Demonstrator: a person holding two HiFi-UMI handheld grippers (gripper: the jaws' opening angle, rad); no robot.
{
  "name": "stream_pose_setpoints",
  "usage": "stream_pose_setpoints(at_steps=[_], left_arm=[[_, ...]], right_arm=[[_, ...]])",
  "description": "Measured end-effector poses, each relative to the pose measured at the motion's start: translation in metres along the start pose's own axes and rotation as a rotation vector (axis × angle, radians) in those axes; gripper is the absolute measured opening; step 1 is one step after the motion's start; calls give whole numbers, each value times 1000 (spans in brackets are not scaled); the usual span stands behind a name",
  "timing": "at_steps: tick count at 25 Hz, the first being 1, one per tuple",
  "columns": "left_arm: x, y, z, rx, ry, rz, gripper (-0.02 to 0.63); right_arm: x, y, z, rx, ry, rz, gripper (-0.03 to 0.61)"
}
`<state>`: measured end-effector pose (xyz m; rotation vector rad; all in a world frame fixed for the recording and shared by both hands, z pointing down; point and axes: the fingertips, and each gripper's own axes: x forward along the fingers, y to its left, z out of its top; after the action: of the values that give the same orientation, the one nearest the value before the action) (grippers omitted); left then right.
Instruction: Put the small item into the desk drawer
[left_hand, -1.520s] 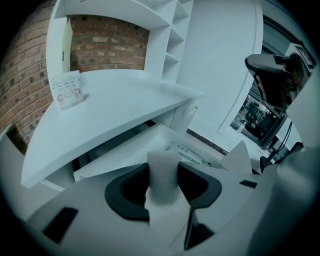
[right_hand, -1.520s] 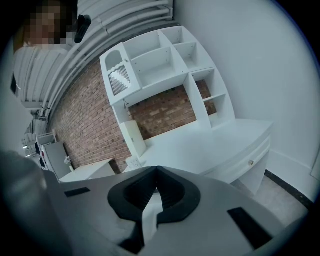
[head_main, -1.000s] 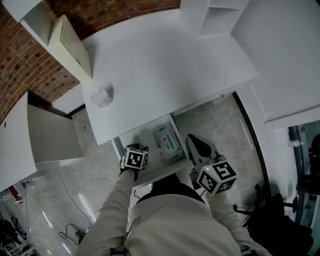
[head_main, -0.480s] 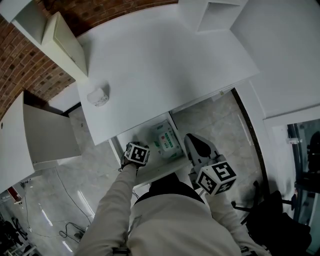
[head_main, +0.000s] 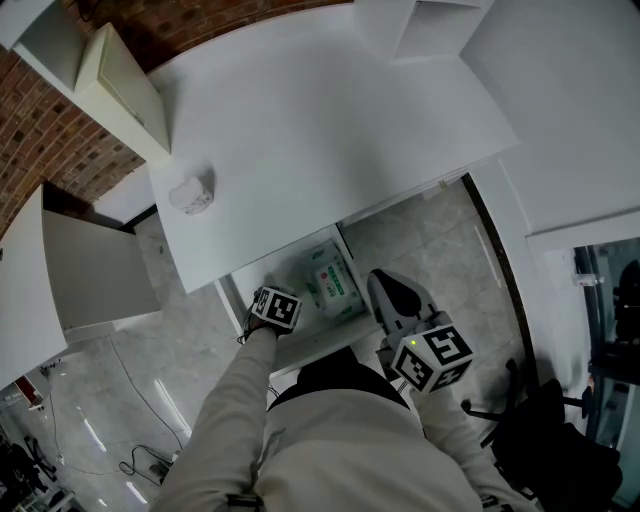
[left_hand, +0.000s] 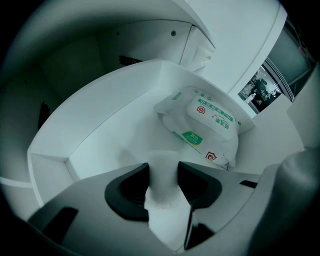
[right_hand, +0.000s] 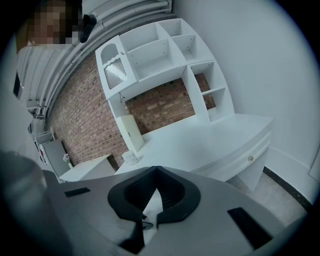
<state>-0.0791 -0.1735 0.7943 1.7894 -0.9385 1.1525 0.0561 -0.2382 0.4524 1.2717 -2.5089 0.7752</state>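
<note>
My left gripper (left_hand: 163, 186) is shut on a small white cylinder-shaped item (left_hand: 161, 162), whose top stands up between the dark pads. It hangs inside the open white desk drawer (left_hand: 107, 132), left of a pack of wet wipes (left_hand: 202, 122) lying in the drawer. In the head view the left gripper's marker cube (head_main: 277, 308) sits over the drawer (head_main: 318, 340) just below the desk's front edge, beside the wipes (head_main: 333, 283). My right gripper (head_main: 388, 288) hovers right of the drawer, shut with nothing in it, and looks toward the desk (right_hand: 200, 142).
The white desk top (head_main: 330, 120) carries a small white jar (head_main: 190, 194) and a cream box (head_main: 115, 85) at its left end. White shelving (right_hand: 165, 55) stands against the brick wall. A low white cabinet (head_main: 90, 270) is at left, a dark chair (head_main: 545, 435) at right.
The left gripper has edged a little up and right over the drawer, still holding the item. The right gripper has stayed in place.
</note>
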Motion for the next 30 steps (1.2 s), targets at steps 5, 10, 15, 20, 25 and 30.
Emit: stream_pose_setpoints(at_steps=[5,10,15,20,25,30], left_arm=[[4,4,-2,2,13,10,186],[8,6,0,-12,19,26,186],[6,9,3,-3,31,45,186],[15,7,2,-2,37,30,186],[16,6,1,9,55,47,218],[3,5,16,23,-3,63,247]], right_arm=[[1,0,-1,-1,8,1,28],[0,-2,-2,-3,16,1,28],[2,-1,-4,-3,25,-1,28],[4,-1,-5,-1,25,2,28],[4,-1,-6,2,26,9,28],[6,1,-5,-3,20,21,28]])
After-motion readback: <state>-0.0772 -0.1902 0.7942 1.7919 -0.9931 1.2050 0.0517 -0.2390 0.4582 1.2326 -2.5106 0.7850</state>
